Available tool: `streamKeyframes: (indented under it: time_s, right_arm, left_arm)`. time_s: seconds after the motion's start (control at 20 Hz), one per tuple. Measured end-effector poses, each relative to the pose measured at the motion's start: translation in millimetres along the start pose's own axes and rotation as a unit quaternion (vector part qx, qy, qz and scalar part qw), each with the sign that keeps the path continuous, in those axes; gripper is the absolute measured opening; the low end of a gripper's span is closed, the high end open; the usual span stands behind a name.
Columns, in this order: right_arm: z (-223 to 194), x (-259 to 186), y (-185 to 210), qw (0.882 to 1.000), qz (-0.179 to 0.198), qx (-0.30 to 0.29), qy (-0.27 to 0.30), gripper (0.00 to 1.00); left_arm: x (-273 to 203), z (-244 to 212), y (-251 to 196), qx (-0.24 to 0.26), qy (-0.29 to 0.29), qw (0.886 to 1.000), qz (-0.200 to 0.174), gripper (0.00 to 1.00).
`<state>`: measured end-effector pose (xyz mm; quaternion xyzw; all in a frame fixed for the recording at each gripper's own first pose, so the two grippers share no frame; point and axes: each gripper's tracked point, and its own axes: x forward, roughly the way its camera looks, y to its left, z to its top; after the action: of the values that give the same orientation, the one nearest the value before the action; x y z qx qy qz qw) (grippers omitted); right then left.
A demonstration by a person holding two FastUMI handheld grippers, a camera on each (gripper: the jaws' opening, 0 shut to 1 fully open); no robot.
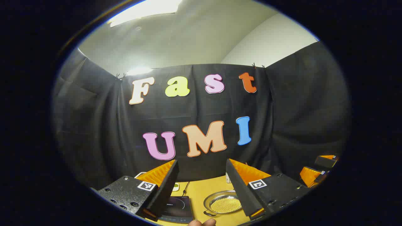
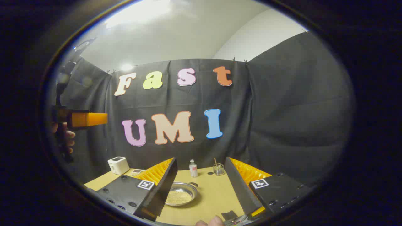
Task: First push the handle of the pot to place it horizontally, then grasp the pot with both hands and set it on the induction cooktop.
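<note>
A shallow metal pot point(image 1: 222, 202) with a yellowish inside sits on the yellow table point(image 1: 201, 188), right of the black induction cooktop point(image 1: 176, 208). My left gripper point(image 1: 201, 164) is held high above both, open, with nothing between its fingers. In the right gripper view the pot point(image 2: 181, 193) lies low between the fingers, a small handle point(image 2: 194, 184) at its far right rim. My right gripper point(image 2: 201, 163) is also open and empty, well above the table. The left gripper point(image 2: 89, 119) and the hand holding it show at the far left of that view.
A white box-like appliance point(image 2: 118, 165) stands at the table's back left. A small bottle point(image 2: 193, 168) and a glass jar with a stick point(image 2: 218, 169) stand at the back edge. The right gripper point(image 1: 317, 171) shows at the far right of the left gripper view.
</note>
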<state>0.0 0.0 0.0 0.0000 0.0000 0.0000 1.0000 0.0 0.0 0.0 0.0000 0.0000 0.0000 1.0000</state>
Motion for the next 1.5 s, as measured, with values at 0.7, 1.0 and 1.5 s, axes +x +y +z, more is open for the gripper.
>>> streamKeyframes:
  time_s: [0.7,1.0,1.5]
  right_arm:
    - [24.9,-6.8,104.2,0.993,0.107,-0.045,-0.022,0.91]
    - [85.6,27.8,129.7,0.986,0.142,-0.031,-0.079,0.97]
    - [63.0,123.8,125.9,0.979,0.166,-0.106,-0.052,0.98]
  left_arm:
    - [-11.5,-19.1,39.7,-0.017,0.036,0.998,0.042,0.93]
    - [-2.4,-19.5,52.3,-0.016,0.040,0.998,0.053,0.93]
    - [13.1,-46.9,91.0,-0.038,0.053,0.995,0.077,0.96]
